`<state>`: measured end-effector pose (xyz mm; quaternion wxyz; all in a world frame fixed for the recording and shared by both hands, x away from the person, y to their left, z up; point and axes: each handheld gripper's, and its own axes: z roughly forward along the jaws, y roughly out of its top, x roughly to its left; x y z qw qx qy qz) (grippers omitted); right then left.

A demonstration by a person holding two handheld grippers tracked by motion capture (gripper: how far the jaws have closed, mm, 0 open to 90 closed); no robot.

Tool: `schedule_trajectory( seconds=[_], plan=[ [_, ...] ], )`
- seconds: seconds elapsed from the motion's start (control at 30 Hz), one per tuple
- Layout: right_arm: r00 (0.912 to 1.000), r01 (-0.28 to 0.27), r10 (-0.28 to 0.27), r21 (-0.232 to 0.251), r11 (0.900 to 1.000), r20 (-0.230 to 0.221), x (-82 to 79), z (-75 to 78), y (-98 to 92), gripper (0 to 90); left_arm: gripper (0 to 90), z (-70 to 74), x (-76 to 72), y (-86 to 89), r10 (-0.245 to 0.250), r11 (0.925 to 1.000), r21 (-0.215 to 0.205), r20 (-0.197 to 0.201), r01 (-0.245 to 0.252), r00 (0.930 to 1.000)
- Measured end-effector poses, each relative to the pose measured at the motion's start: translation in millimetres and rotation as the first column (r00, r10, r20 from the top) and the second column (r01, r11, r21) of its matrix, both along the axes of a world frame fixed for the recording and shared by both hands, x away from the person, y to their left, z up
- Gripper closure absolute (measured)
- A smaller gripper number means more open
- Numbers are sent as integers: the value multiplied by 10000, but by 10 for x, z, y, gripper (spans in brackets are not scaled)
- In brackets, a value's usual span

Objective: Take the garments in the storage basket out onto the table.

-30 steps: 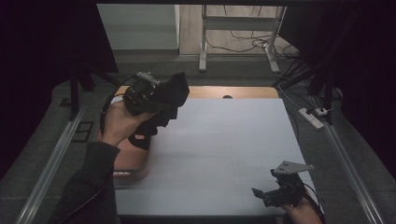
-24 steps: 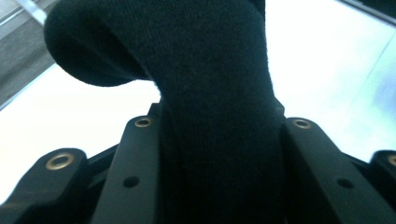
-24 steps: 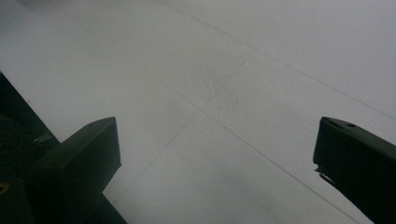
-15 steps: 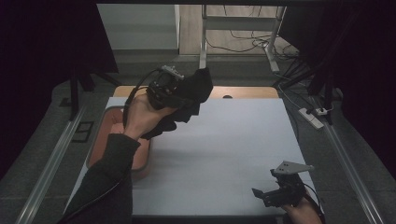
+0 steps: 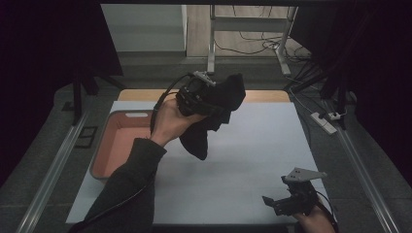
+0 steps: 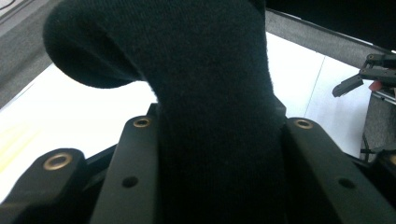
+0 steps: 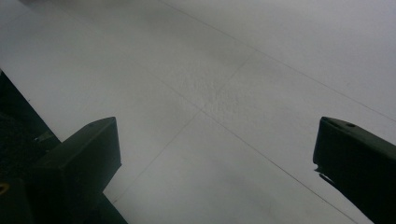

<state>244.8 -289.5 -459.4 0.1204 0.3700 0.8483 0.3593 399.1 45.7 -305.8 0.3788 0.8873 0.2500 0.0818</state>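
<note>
Left gripper (image 5: 214, 97) clamped on black sock (image 5: 201, 138), aloft over the white mat's (image 5: 252, 160) far-left part. Soft, light, floppy; pinch bunched fabric. Right gripper (image 5: 274, 204) open, near right.

The white table top (image 5: 252, 160) lies bare across its middle and far right, so a gripper could pass freely there, and the right gripper view has only that flat surface between its 2 wide-apart jaws. At the left edge the orange tray (image 5: 121, 145) stands with raised grey walls that block a low sweep, and above its far right corner the left gripper (image 5: 204, 97) holds a black sock (image 5: 214, 116) that hangs over the table's far-left part. The right gripper (image 5: 291, 201) takes up the near right corner, well apart from the sock.
</note>
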Motion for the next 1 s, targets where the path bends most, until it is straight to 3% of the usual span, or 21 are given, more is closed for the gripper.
schedule_trajectory(
  seconds=[0.13, 0.33, 0.37, 0.73, 0.87, 1.0],
  plan=[
    [10000, -10, 10, -10, 10000, -20, -2, 4, -4, 6, 636, -81, 16, -84, -135, 9998, 171, 87, 134, 9999],
    [10000, 8, -8, 47, 10000, 40, -4, 4, -6, 6, 625, -302, 75, -154, -99, 9995, 291, -137, 103, 9999],
    [10000, -18, 17, 50, 10000, 56, -4, 4, -8, 6, 623, -391, 96, -164, -49, 9992, 391, -171, 55, 9998],
    [9999, -91, 91, 54, 9999, 67, -11, 9, -8, 6, 605, -887, 197, -150, 240, 9988, 442, -868, -202, 9959],
    [9999, -87, 86, 74, 9999, 112, -10, 8, -10, 6, 602, -1013, 210, -129, 273, 9981, 581, -811, -226, 9963],
    [9999, -80, 78, 106, 9999, 124, -11, 10, -14, 5, 597, -1228, 252, -89, 519, 9971, 623, -1193, -446, 9915]
  ],
)
